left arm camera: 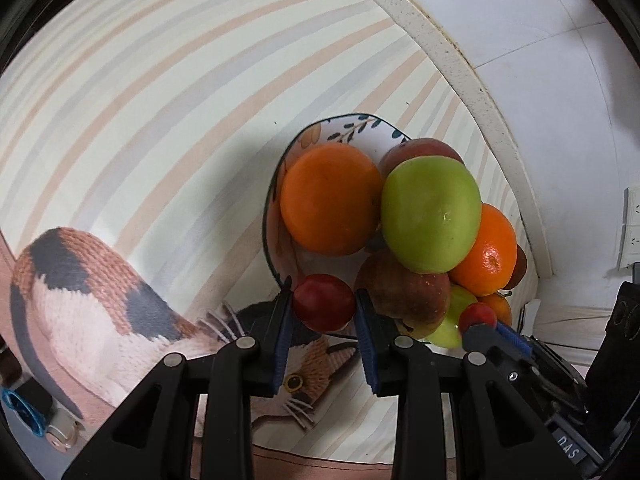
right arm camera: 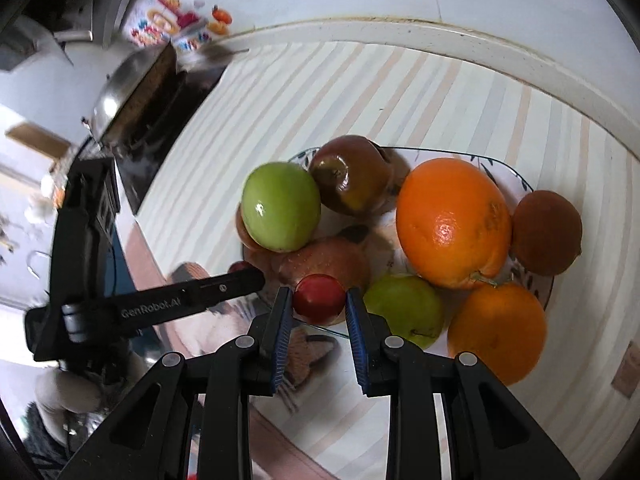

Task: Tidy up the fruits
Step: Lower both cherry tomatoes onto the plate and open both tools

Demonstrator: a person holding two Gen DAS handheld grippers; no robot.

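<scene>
Between the blue pads of the left gripper point(left arm camera: 324, 304), nearest the lens, sat a small red fruit point(left arm camera: 324, 302), pinched from both sides. The right gripper point(right arm camera: 319, 296) likewise squeezed its own small red fruit point(right arm camera: 319, 294) between its ribbed fingers point(right arm camera: 280, 332). In the left wrist view the right gripper's tip point(left arm camera: 482, 330) showed at the lower right, with its red fruit point(left arm camera: 477, 316) showing above its tip, close against the pile. In the right wrist view the left gripper's black finger point(right arm camera: 224, 288) reached in from the left toward the plate's near edge, a sliver of red point(right arm camera: 240, 267) showing at its tip.

Just beyond both grippers lay a patterned plate point(right arm camera: 532, 280) heaped with fruit on a striped mat point(left arm camera: 160, 80). A reddish apple point(right arm camera: 324, 260) lay directly behind the right gripper's fruit, with a green apple point(right arm camera: 404, 310) just beside it to the right. Higher in the pile sat another green apple point(right arm camera: 282, 206) and a dark red apple point(right arm camera: 350, 176), touching each other. A large orange point(right arm camera: 454, 222) filled the middle right, a smaller orange point(right arm camera: 498, 332) rested at the plate's near right rim, and a brown round fruit point(right arm camera: 546, 232) sat at the far right edge.

A knitted cat picture point(left arm camera: 92, 300) covered the mat's near left part. Farther off, a pale speckled counter edge point(left arm camera: 460, 64) bordered the mat, and a white tiled wall point(left arm camera: 540, 20) rose behind it.
</scene>
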